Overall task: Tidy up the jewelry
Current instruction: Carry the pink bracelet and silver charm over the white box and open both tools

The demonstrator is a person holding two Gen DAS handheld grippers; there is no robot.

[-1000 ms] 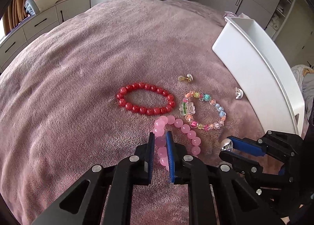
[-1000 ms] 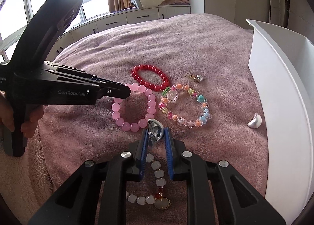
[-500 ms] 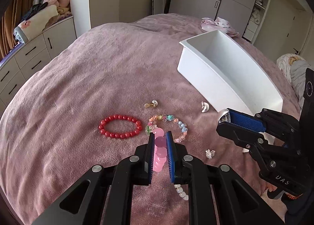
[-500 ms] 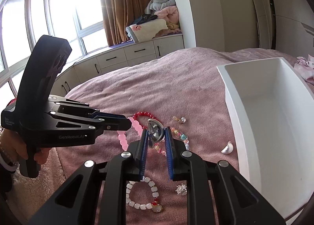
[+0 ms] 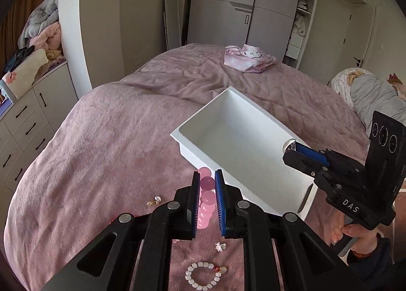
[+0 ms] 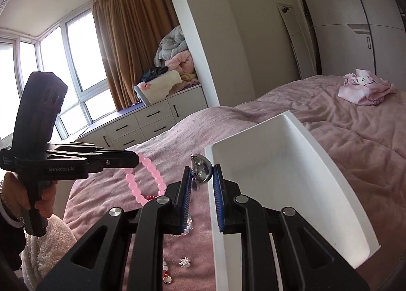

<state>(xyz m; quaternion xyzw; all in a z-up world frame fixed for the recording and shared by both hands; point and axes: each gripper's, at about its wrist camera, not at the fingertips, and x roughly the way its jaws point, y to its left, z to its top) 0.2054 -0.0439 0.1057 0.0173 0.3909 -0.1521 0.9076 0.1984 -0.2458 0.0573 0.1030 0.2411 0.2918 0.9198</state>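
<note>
My left gripper [image 5: 206, 175] is shut on a pink bead bracelet [image 5: 206, 198] and holds it in the air just short of the white box [image 5: 238, 123]; the bracelet hangs from it in the right wrist view [image 6: 148, 173]. My right gripper [image 6: 202, 169] is shut on a silver earring [image 6: 201, 170] and holds it above the near left corner of the white box [image 6: 284, 164]. It shows in the left wrist view [image 5: 291, 147] over the box's right side. A white bead bracelet [image 5: 203, 275], a small white charm [image 5: 220, 246] and a gold earring [image 5: 154, 201] lie on the bedspread below.
The mauve bedspread [image 5: 101, 139] covers the bed. A pink folded cloth [image 5: 248, 59] lies at its far end. A drawer unit [image 6: 152, 123] with piled blankets stands by the window. Wardrobes [image 5: 241, 17] are behind the bed.
Both grippers have risen from the bedspread with their pieces and moved toward the white box. The right gripper now hangs over the box.
</note>
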